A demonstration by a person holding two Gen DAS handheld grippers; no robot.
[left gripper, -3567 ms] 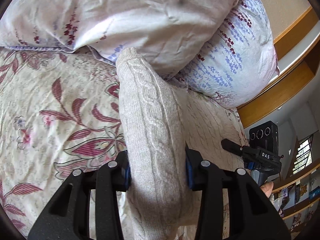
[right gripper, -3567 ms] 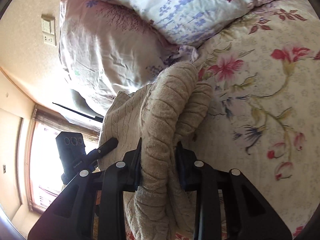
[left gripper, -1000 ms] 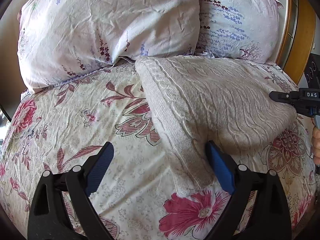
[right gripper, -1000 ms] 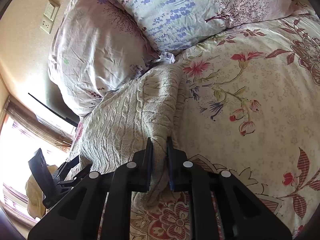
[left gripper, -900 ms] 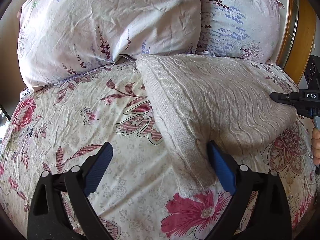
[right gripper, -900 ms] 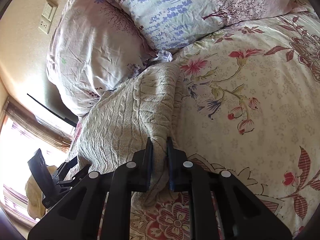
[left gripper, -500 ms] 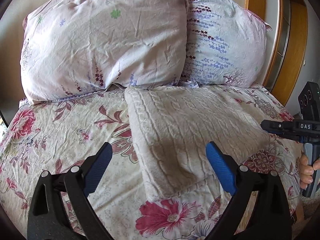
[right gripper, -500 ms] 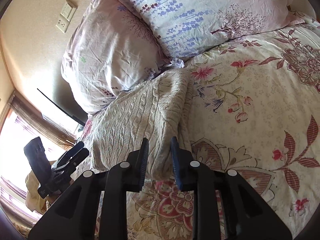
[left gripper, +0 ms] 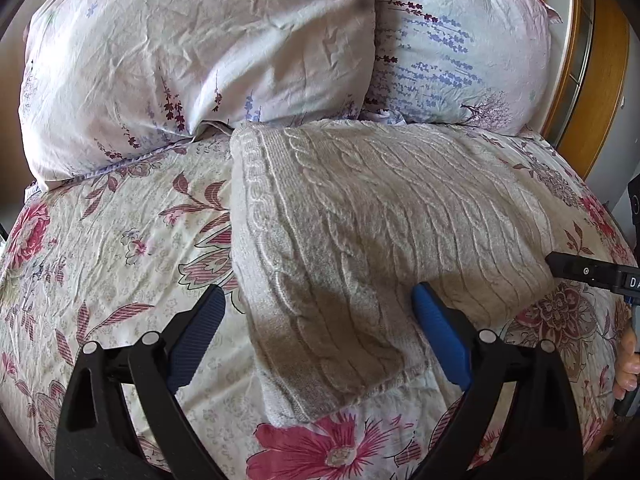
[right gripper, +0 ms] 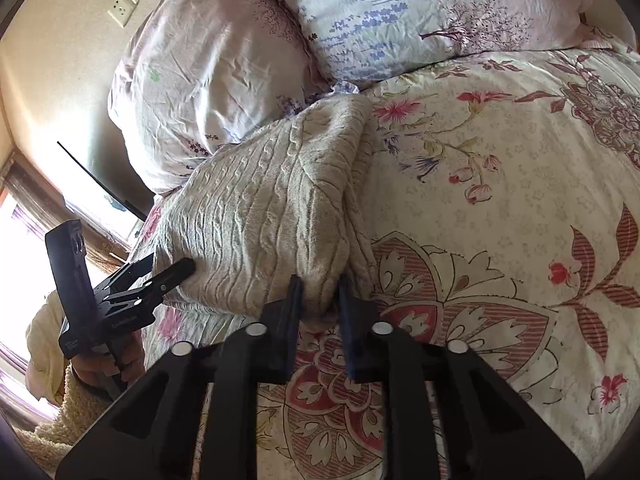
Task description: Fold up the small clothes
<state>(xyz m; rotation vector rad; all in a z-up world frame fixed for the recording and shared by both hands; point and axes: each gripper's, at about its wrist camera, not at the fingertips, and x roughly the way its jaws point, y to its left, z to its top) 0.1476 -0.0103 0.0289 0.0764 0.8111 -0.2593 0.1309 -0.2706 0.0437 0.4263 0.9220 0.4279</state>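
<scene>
Since the earlier frames, both tools are holding off from the knit instead of clamping bunched folds of it. Item: cable-knit sweater (left gripper: 372, 216), beige, folded into a rough rectangle, lying flat on the floral bedspread (left gripper: 120, 248), its far edge touching the two pillows.

Left tool (left gripper: 318, 320): jaws standing wide, blue pads on either side of the sweater's near corner, neither pad pressing the knit; holding nothing.

Right tool (right gripper: 320, 300): jaws narrow and just now closing further, a corner of the sweater sitting between the tips. Whether the pads are actually pinching that knit is not clear from the right wrist view.

Pink pillow (left gripper: 192, 52): lying beyond the sweater, wrinkled, sprig print. Lavender-print pillow (left gripper: 456, 52): just beside the pink one, also touching the sweater's far edge.

Hand (left gripper: 628, 364): showing at the sweater's right, gripping the right tool's handle.
</scene>
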